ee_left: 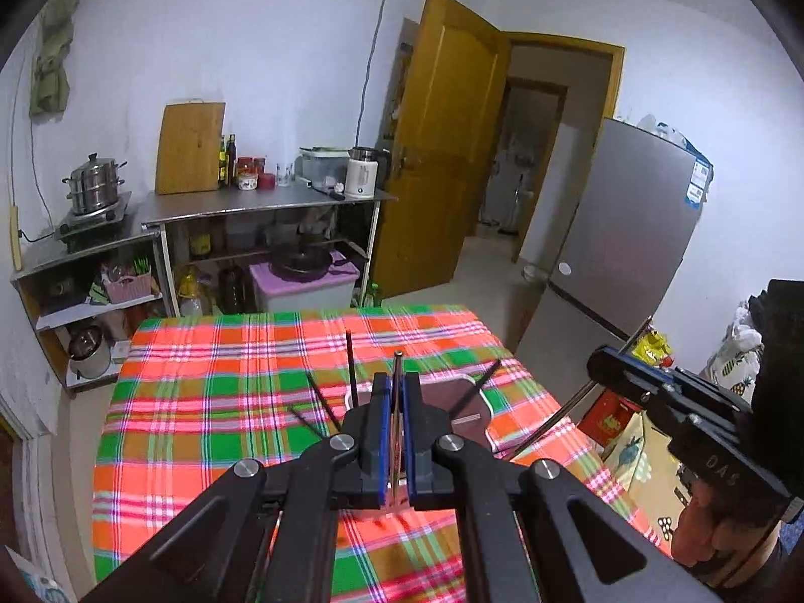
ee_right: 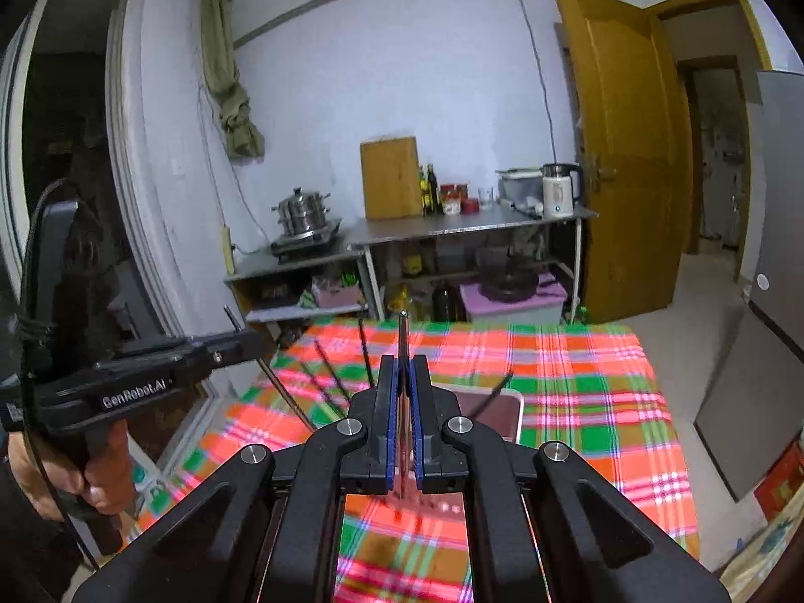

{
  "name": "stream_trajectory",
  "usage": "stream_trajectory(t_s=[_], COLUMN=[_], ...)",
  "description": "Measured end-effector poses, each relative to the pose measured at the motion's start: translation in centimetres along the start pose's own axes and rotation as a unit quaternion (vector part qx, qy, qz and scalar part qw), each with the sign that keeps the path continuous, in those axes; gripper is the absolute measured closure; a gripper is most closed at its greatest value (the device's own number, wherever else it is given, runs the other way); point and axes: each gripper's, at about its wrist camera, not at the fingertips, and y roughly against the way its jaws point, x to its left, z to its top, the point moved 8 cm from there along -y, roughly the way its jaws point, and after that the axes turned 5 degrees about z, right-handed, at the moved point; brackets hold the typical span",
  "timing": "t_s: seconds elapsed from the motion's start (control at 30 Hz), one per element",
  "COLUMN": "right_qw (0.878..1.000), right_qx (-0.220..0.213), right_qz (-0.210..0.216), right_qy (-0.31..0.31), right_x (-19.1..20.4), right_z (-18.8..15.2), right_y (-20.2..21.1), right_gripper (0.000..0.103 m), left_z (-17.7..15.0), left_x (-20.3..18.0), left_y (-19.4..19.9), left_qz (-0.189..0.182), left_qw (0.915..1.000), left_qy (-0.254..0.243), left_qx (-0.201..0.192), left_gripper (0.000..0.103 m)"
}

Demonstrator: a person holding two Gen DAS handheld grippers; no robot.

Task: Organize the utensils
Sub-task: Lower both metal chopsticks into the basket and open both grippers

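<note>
Both grippers are clenching one chopstick each: left gripper (ee_left: 397, 402) on a chopstick (ee_left: 397, 367), right gripper (ee_right: 403, 397) on a chopstick (ee_right: 402, 336), both held above the checked tablecloth (ee_left: 201, 402). Carrying step, likely. Next: lowering them into the white container (ee_left: 477, 402), where dark sticks (ee_left: 352, 367) are already leaning. Table edges near; open room overhead.

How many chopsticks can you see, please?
6: one chopstick in the left gripper, one in the right gripper, four dark ones leaning in the white-rimmed container; more may be hidden.
</note>
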Motion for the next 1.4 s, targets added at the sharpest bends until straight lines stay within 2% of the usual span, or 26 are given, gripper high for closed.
stream_trajectory(t_s=[0.17,0.33,0.77,1.4], right_qw=[1.000,0.999,0.998,0.995], right_qx=[-0.019,-0.018,0.020,0.083], right_qz=[-0.006,-0.008,-0.008,-0.002], right_qy=[-0.015,-0.033,-0.054,-0.057], right_x=[-1.0,-2.0,-3.8,-4.5], right_z=[1.6,1.4,-1.8,-6.6], right_y=[-0.4,-2.3,-6.9,-9.6], right_gripper=[0.098,0.098,0.098,0.098], left_z=[1.4,1.2,-2.2,-5.9], left_x=[0.2,0.5,1.2,2.5], left_y=[-1.5,-3.9,-9.3,-11.5], left_qz=[0.004,0.008,0.006,0.004], left_qw=[1.0000,1.0000,0.9992,0.9971], left_qy=[0.000,0.000,0.006,0.022], left_qx=[-0.003,0.006,0.039,0.072], left_gripper=[0.099,0.099,0.099,0.099])
